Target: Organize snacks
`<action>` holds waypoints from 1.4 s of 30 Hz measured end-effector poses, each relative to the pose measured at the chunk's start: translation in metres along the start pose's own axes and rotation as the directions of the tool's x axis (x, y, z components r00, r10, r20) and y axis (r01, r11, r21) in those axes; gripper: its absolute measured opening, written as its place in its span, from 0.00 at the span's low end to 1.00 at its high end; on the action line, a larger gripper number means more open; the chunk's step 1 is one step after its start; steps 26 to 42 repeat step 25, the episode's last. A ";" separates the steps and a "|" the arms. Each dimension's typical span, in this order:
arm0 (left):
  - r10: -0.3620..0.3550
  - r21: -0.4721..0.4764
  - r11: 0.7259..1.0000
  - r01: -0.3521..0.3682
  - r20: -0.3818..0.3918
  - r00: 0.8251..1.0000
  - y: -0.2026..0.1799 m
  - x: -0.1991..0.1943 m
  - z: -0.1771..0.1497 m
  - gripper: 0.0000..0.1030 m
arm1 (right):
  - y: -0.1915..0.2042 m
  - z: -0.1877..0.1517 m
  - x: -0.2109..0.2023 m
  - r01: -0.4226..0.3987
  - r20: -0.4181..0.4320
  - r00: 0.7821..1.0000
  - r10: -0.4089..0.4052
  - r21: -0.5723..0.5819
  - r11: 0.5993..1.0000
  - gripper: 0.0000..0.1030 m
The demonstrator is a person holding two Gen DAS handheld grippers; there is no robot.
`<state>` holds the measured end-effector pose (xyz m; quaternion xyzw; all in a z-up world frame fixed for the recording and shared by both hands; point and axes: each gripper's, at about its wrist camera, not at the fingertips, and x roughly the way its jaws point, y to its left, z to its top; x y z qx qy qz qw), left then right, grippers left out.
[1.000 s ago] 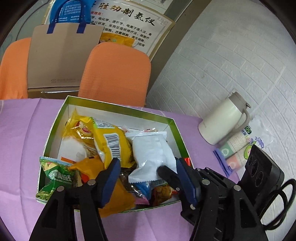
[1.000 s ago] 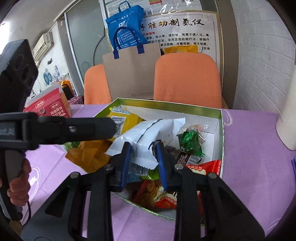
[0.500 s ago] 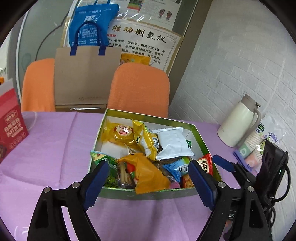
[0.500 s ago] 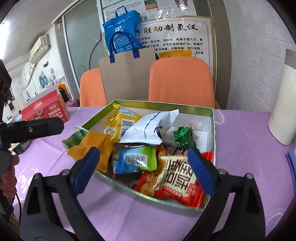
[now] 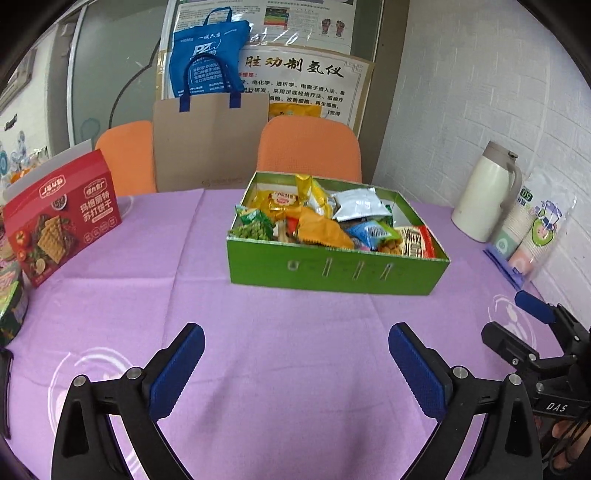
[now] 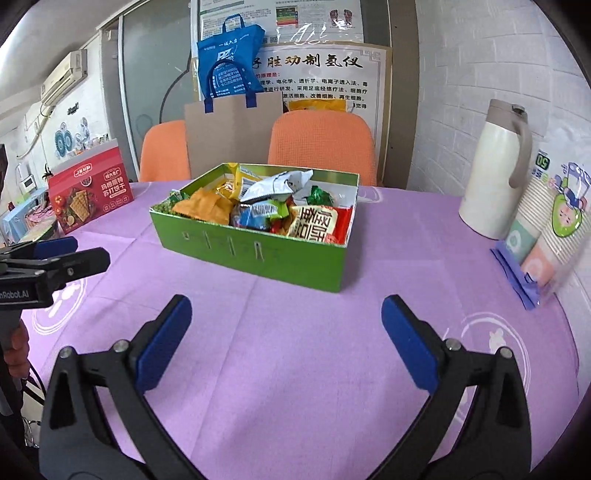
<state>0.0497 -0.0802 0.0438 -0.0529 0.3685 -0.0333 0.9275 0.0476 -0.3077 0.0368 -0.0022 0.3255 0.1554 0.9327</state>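
Snacks (image 5: 332,221): assorted packets, heaped in the green box (image 5: 332,269), which sits mid-counter (image 5: 277,350) on the purple cloth. Left of the box: red cracker carton (image 5: 62,218), upright. Right of the box: cream thermos jug (image 5: 484,192), then a sleeve of paper cups (image 5: 532,229). Near side of the box: left hand-held gripper (image 5: 295,354), jaws opening, nothing between them; right hand-held gripper (image 6: 286,325), jaws spread wide, empty. Both hover over bare cloth, apart from the box.

Light: bright, even, indoor; soft shadows.
Glare: on wall poster (image 5: 295,33) film.
Edges: fisheye bending, dark corners.
Focus: mostly sharp.
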 end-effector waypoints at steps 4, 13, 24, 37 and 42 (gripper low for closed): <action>0.047 0.010 0.999 -0.046 -0.037 0.998 -0.002 0.001 -0.023 0.99 | 0.002 -0.016 -0.009 0.026 -0.002 1.000 -0.026 0.025 0.999 0.99; 0.122 0.034 0.992 -0.121 -0.039 0.992 -0.003 -0.004 -0.043 0.99 | 0.002 -0.025 -0.014 0.068 -0.001 0.998 -0.068 0.063 0.996 0.99; 0.121 0.035 0.992 -0.120 -0.027 0.992 -0.002 -0.009 -0.044 0.99 | 0.001 -0.029 -0.014 0.090 -0.016 0.996 -0.089 0.083 0.992 0.99; 0.124 0.035 0.992 -0.123 -0.027 0.992 -0.002 -0.010 -0.044 0.99 | 0.001 -0.029 -0.014 0.090 -0.016 0.996 -0.089 0.083 0.993 0.99; 0.124 0.035 0.992 -0.123 -0.027 0.992 -0.002 -0.010 -0.044 0.99 | 0.001 -0.029 -0.014 0.090 -0.016 0.996 -0.089 0.083 0.993 0.99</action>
